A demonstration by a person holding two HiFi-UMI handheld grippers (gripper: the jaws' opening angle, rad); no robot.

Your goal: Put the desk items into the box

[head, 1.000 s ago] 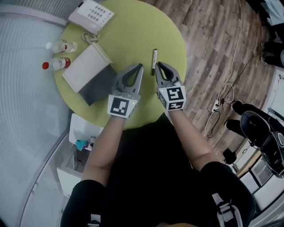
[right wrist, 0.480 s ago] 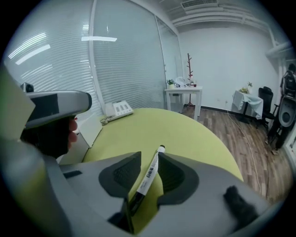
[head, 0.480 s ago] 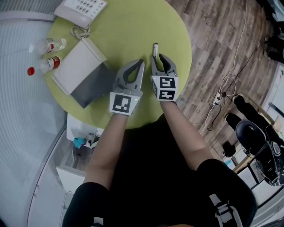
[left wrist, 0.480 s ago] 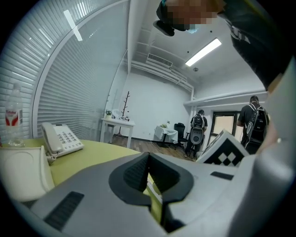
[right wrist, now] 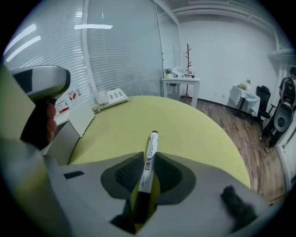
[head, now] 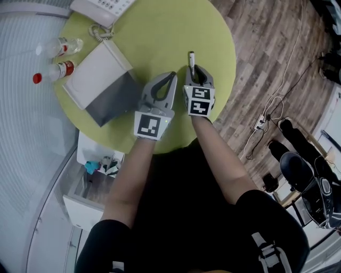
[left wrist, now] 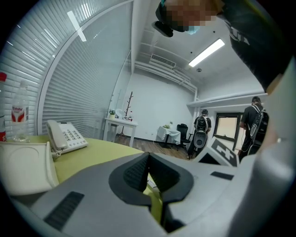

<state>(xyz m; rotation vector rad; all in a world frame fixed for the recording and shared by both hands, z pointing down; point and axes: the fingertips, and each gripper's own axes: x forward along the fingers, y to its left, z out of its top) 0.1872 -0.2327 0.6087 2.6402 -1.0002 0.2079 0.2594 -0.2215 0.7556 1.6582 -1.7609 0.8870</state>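
right gripper [head: 195, 68]: it's tilting down onto the table [head: 154, 37], and its jaws have just been closing in. the marker [head: 191, 58] is sitting right between them, with the pads [right wrist: 131, 172] pressing on both of its sides
marker: it's lying flat on the green top, its black end tucked back inside the jaws. the capped tip is pointing out past the fingertips, away from the person. the right gripper view is showing the white barrel [right wrist: 147, 171] running straight up the middle
left gripper [head: 173, 75]: it's resting just beside the right one, jaws brought together tip to tip. they're gripping nothing, and only the oval gap behind the tips [left wrist: 148, 155] is showing
box [head: 101, 80]: it's waiting open on the table off to the left of the left gripper, white flap up top and grey part nearest the person. it's well apart from the marker
far edge: a white phone [head: 101, 6] is sitting at the rim beyond the box. two bottles [head: 56, 59] with red caps are lying off the table's left side
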